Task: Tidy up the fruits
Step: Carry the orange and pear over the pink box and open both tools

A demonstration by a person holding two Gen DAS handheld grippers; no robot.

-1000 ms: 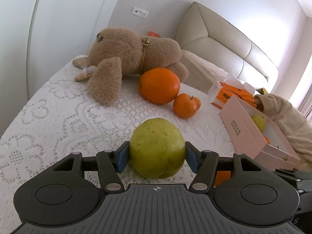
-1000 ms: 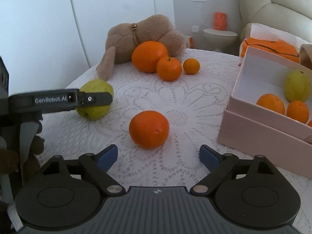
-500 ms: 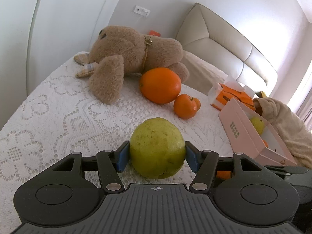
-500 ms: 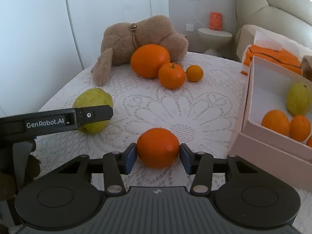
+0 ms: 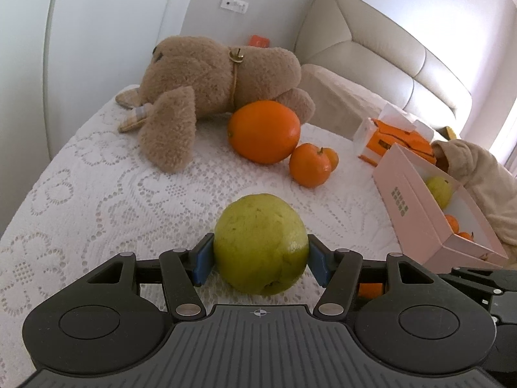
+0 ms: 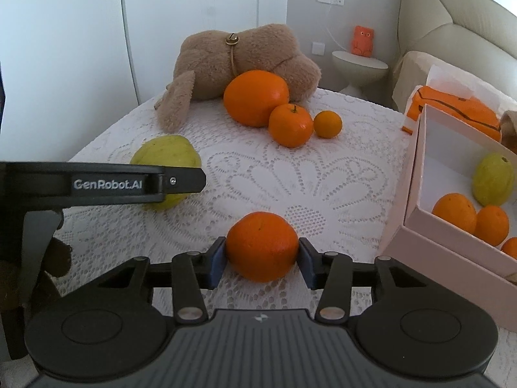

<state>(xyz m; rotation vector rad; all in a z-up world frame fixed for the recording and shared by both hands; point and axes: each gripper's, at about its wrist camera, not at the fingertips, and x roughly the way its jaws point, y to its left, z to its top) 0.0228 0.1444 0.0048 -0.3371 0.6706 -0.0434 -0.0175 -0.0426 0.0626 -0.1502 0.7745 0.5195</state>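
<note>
1. The left hand-held gripper (image 5: 261, 258) is closed partway around a green guava (image 5: 261, 244), both blue pads pressed to its sides; the fruit sits on the white lace cover (image 5: 80, 194) of the bed.
2. The right hand-held gripper (image 6: 261, 260) clamps an orange (image 6: 261, 246) at a similar width, its pads touching both flanks of the fruit, which rests on the lace.
3. In the right wrist view, the left hand-held gripper's finger crosses the near left, covering the lower part of the guava.
4. Farther off, a large orange (image 6: 256, 97) lies against a brown plush toy (image 6: 239, 58); a medium orange (image 6: 290, 125) touches it on the right, and a small orange (image 6: 328, 124) sits just beside that.
5. On the right stands an open pink box (image 6: 429, 252). Inside it are a second guava (image 6: 492, 179) at the far side and several oranges (image 6: 454, 211) nearer the front wall.
6. Beyond the box lies an orange package (image 6: 458, 113) with white wrapping.
7. At the far right of the bed rises a beige padded headboard (image 5: 381, 51).
</note>
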